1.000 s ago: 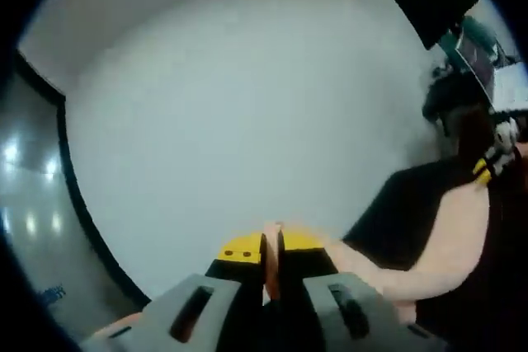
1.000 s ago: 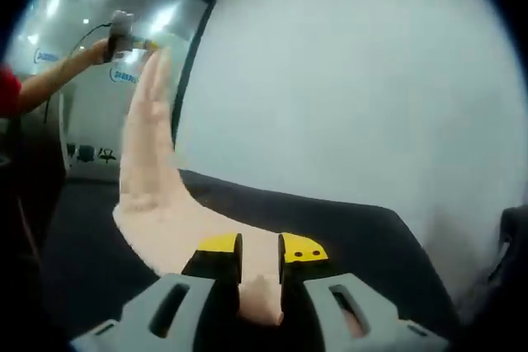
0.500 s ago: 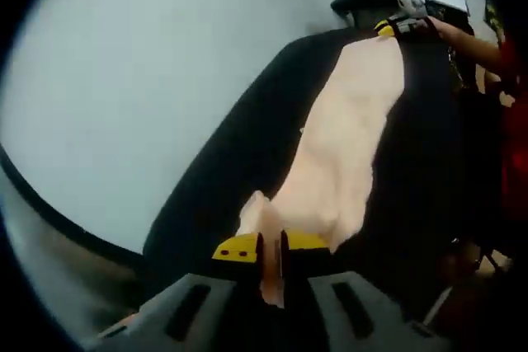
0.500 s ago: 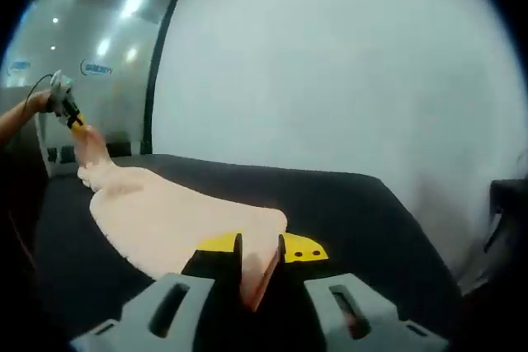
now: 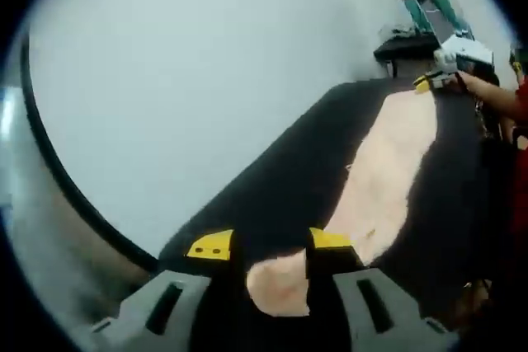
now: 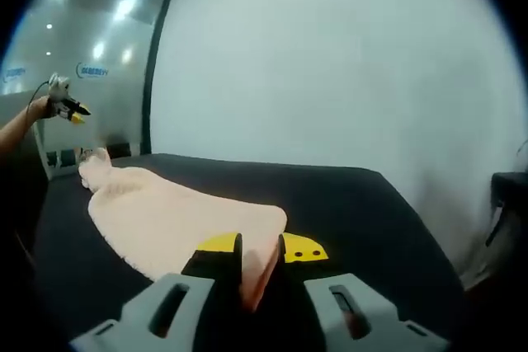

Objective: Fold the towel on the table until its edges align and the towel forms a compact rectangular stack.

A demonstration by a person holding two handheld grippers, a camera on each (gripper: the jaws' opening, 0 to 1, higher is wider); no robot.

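A pale peach terry towel is lying stretched along a black table. The right gripper is clenching one towel corner, likely keeping that end taut for folding. The left gripper is hanging with jaws released above the opposite corner. No containers are visible.

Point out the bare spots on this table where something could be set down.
Bare black table lies between the towel and the wall-side edge, and past the right claw toward the far corner. In the left gripper view, a dark strip runs beside the towel. The towel's own band is taken, claws at both ends.
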